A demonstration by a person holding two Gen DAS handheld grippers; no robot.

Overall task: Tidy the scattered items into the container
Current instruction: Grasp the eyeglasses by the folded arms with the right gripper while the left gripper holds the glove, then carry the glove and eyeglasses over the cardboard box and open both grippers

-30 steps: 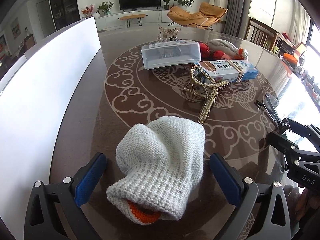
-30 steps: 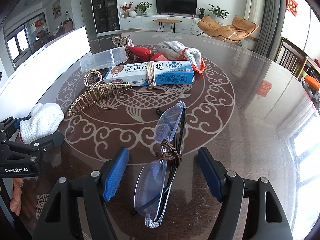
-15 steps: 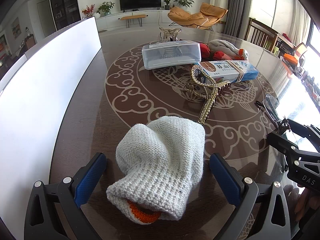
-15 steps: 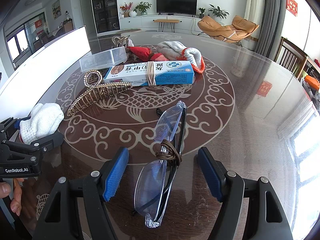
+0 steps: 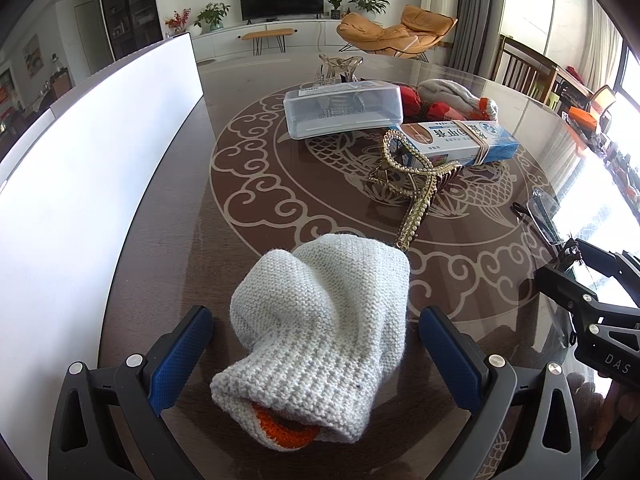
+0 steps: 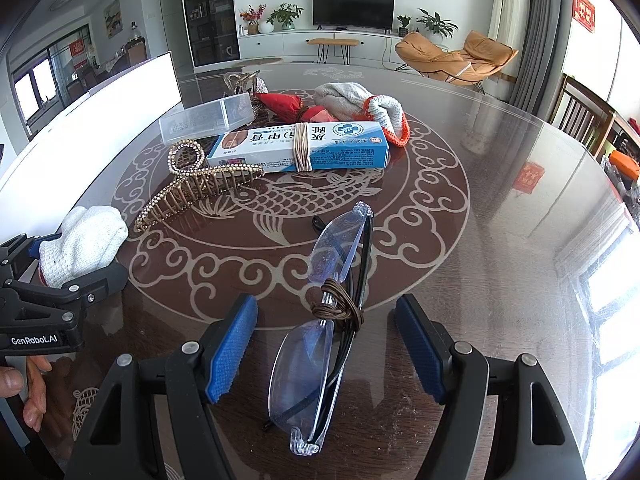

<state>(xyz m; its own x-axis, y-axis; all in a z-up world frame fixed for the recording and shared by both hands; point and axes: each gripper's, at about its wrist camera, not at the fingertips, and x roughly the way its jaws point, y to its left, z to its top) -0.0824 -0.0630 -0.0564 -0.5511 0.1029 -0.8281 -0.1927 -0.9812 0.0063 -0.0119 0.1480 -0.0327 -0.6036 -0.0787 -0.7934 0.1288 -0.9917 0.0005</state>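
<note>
While both claws sat low on table, each straddled 1 item. Left gripper: released, jaws wide, knit sock between pads, untouched; long axis ran along fingers, orange cuff toward camera, toe pointing away toward clear container. Right gripper: released, folded glasses between pads, long axis also along fingers, band-tied middle level with fingertips. Container lay far side, nearer left arm.
</note>
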